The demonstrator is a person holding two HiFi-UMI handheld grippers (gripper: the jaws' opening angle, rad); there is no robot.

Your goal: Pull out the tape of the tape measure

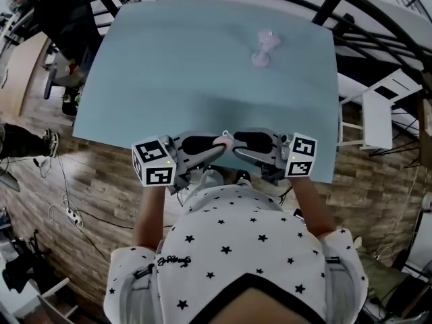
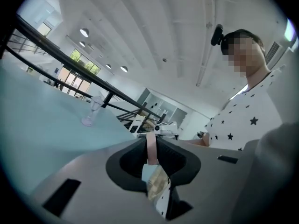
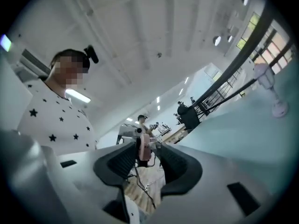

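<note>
A small pink tape measure hangs in the air just over the near edge of the light blue table, between my two grippers, which point at each other. My left gripper is shut on it; in the left gripper view the pink piece stands edge-on, pinched between both black pads. My right gripper reaches it from the other side. In the right gripper view the pink piece sits between the jaws against one pad, with a gap to the other pad.
A clear pinkish stemmed glass stands far back on the table, right of centre. A white chair is beside the table's right edge. Cables and a power strip lie on the wooden floor at left. Black rails arch over the table.
</note>
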